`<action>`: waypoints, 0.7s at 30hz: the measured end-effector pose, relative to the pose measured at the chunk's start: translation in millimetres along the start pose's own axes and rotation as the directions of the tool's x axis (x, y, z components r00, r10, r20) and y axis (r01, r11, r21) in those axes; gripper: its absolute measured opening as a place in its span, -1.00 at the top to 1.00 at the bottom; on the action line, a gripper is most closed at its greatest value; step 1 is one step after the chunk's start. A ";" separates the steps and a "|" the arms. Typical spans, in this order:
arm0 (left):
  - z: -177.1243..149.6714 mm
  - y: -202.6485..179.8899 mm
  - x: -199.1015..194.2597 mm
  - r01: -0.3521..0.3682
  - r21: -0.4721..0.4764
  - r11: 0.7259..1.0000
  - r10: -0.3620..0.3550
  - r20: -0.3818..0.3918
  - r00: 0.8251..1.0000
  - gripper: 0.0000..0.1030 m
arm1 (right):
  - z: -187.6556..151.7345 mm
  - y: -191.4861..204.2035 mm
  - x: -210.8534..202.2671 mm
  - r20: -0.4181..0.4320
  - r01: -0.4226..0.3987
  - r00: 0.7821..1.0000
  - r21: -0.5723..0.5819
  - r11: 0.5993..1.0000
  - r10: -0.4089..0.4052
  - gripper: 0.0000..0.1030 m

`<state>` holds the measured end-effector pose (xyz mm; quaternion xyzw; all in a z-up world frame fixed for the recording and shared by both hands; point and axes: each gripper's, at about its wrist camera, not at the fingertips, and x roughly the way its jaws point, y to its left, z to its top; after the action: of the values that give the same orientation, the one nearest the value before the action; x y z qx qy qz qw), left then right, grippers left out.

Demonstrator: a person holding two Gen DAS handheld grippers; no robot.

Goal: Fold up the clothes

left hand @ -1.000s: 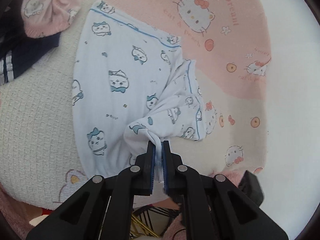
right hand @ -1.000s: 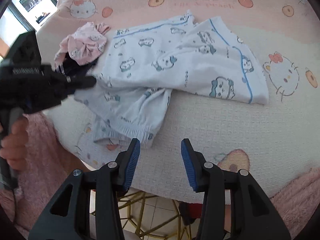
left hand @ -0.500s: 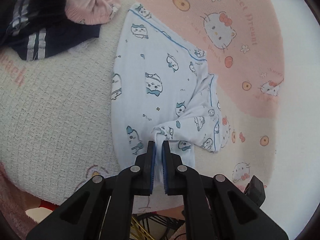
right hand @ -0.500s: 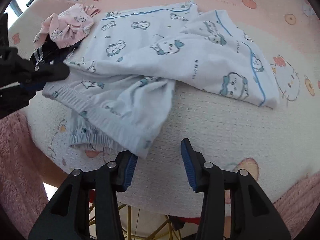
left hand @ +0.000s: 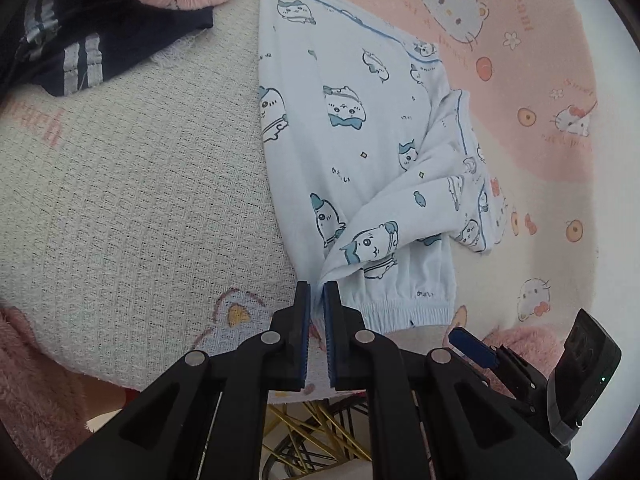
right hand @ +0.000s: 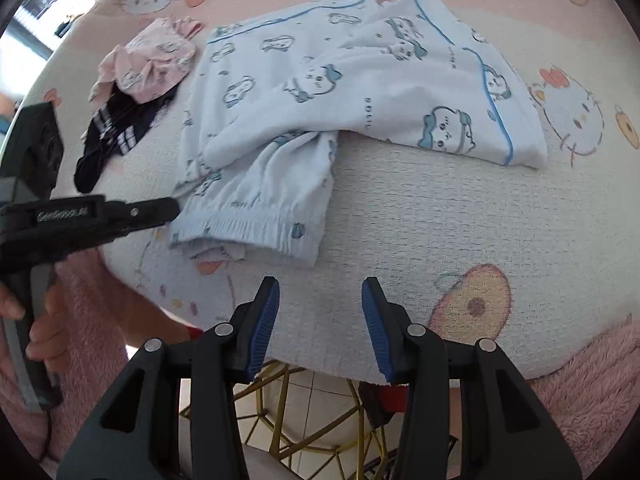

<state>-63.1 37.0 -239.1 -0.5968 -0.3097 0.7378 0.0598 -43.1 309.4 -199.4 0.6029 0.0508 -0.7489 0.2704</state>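
Both wrist views sit close above the near edge of the tabletop (left hand: 120,184), looking forward and down along their own tongs. The left view sits at the pale blue garment's (left hand: 360,152) waistband corner; the right view (right hand: 360,80) stands slightly farther back. Both share the garment and the clothes pile (left hand: 100,20) beyond it.

Black tongs (left hand: 316,292) w/ blue ribbed pads (right hand: 264,324) (silver screws).
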 end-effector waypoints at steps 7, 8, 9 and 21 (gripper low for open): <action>-9.8 -22.8 3.5 -0.034 0.130 0.991 0.033 0.013 0.999 0.85 | 27.6 -9.2 -5.5 0.145 -0.039 0.989 0.104 0.994 0.024 0.16; -11.5 -24.8 10.4 -0.053 0.147 0.988 0.054 -0.003 0.999 0.85 | 33.8 -9.4 1.6 0.134 -0.021 0.991 0.105 0.994 0.006 0.16; -13.2 -26.7 17.2 -0.072 0.163 0.984 0.076 -0.019 0.997 0.85 | 36.8 -9.2 8.6 0.116 0.001 0.993 0.100 0.995 -0.013 0.16; -14.7 -37.8 -3.1 -0.119 0.233 0.965 0.111 0.046 0.993 0.71 | 24.2 -31.5 8.5 0.080 0.073 0.993 0.150 0.986 -0.086 0.15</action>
<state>-59.4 71.5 -217.9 -0.5901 -0.1860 0.7813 0.0821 -80.1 323.4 -208.7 0.5858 0.0079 -0.7860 0.1973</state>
